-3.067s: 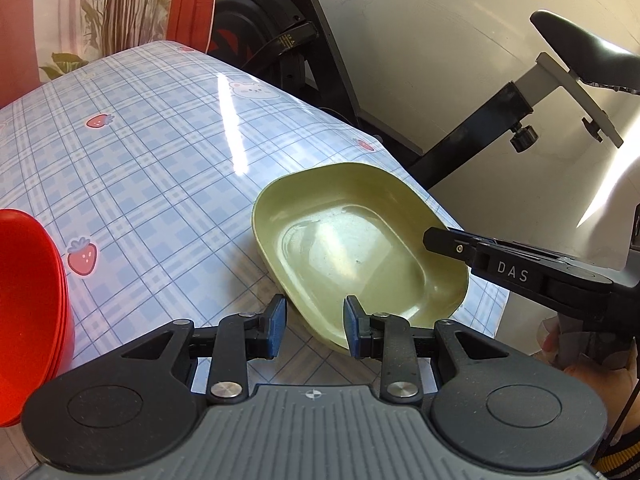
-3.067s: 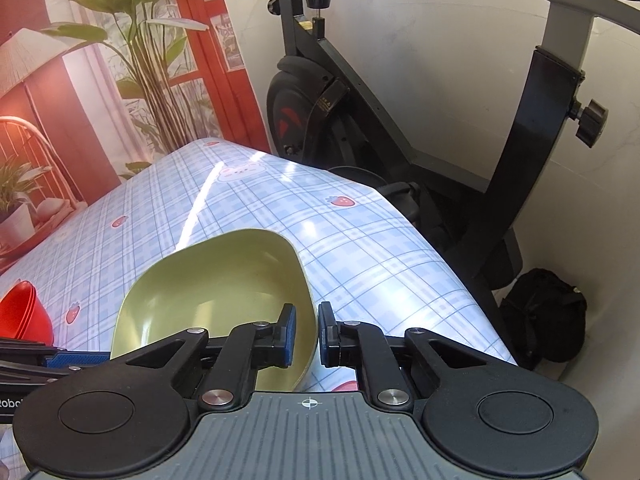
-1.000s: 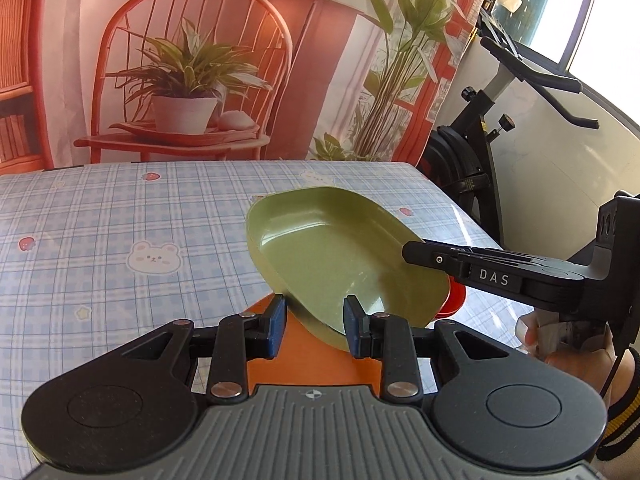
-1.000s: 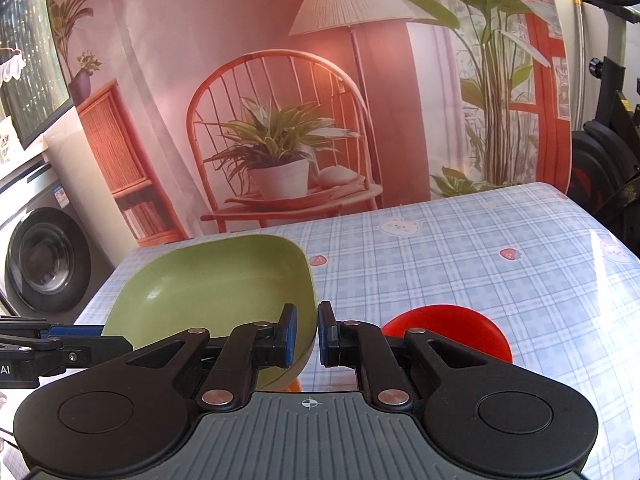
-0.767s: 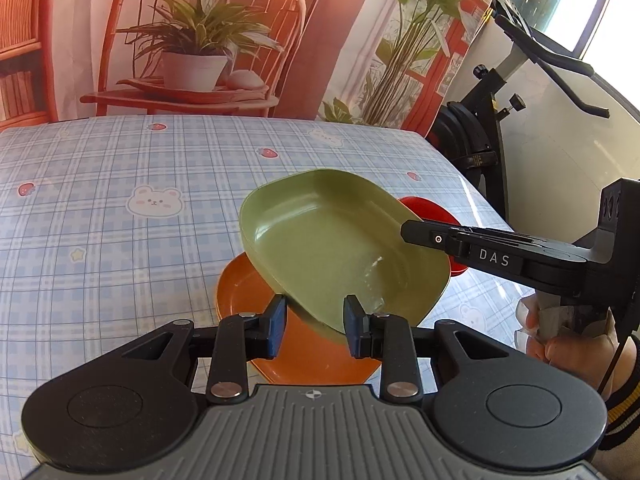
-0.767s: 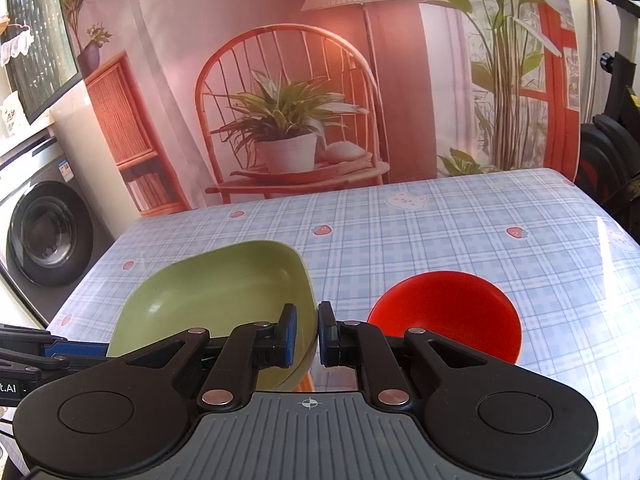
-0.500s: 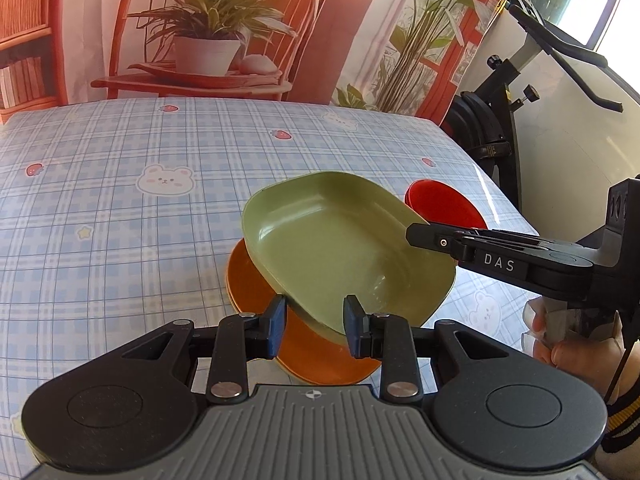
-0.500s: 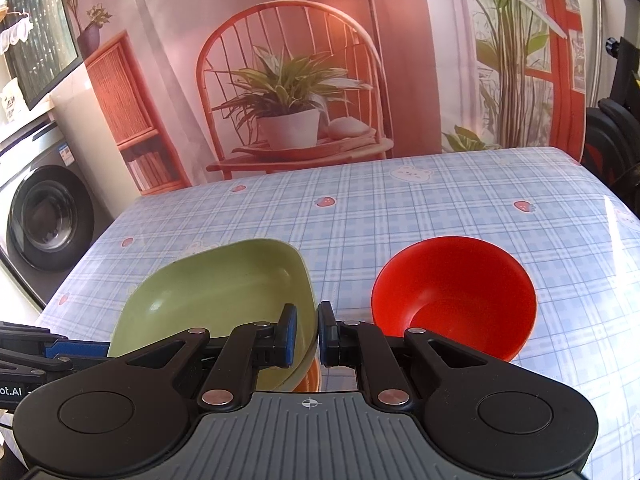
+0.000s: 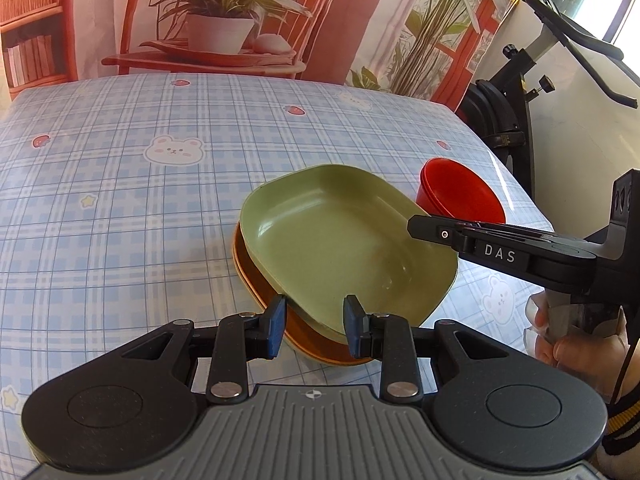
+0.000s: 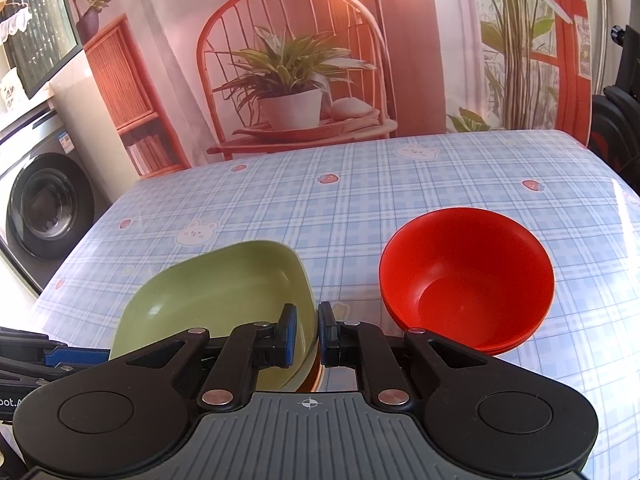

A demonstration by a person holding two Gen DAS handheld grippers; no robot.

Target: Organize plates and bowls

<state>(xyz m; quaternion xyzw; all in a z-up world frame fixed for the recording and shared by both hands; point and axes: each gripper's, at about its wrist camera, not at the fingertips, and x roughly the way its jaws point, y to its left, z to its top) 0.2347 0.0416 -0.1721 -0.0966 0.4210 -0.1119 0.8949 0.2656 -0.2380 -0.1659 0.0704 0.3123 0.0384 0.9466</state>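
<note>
My right gripper (image 10: 307, 330) has its jaws clamped tight on one edge of the green plate (image 9: 344, 248), and my left gripper (image 9: 314, 330) has its jaws pinching the near rim, so I've got it from two sides. The plate sits just over the orange plate (image 9: 256, 280) on the checked tabletop (image 9: 120, 200), though whether they touch I can't tell. The red bowls (image 10: 466, 276), stacked, are just beside it on the right.

Bright daylight from the right, glare on the glossy tablecloth (image 10: 624, 200), sharp focus, fisheye bending at edges.
</note>
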